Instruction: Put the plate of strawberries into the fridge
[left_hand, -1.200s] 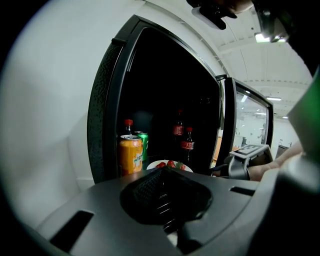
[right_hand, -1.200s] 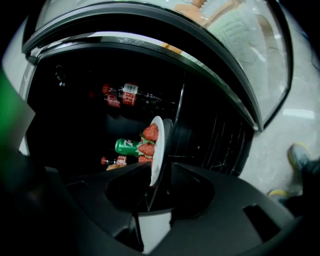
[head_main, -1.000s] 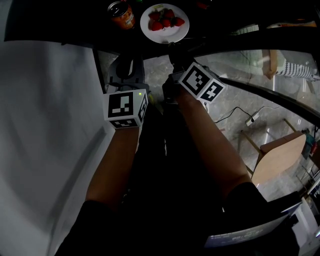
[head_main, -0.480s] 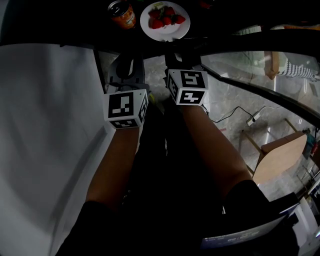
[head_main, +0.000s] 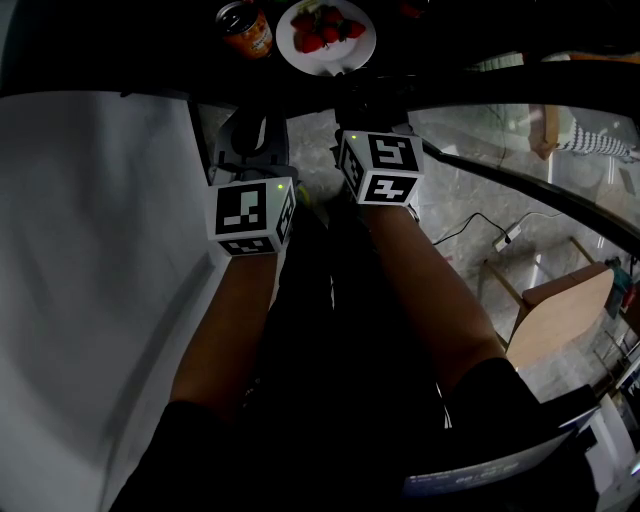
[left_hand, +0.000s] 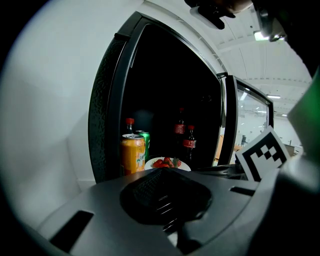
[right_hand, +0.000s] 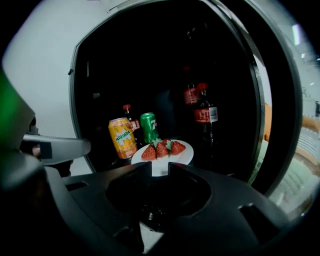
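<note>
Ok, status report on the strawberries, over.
Right hand-held gripper shut on plate of strawberries, plate inside the open fridge. Left hand-held gripper shut, empty. Miranda can close on plate's left, cola bottles on its right.

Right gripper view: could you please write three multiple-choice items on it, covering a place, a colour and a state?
1. The orange can stands where from the plate? A left B right C on it
2. The can beside the orange one is: A blue B green C white
3. The right claw is: A open, empty B shut on a bottle C shut on the plate's rim
Answers: 1 A, it stands left of the plate. 2 B, the green can shows there. 3 C, its tips pinch the white rim.
</note>
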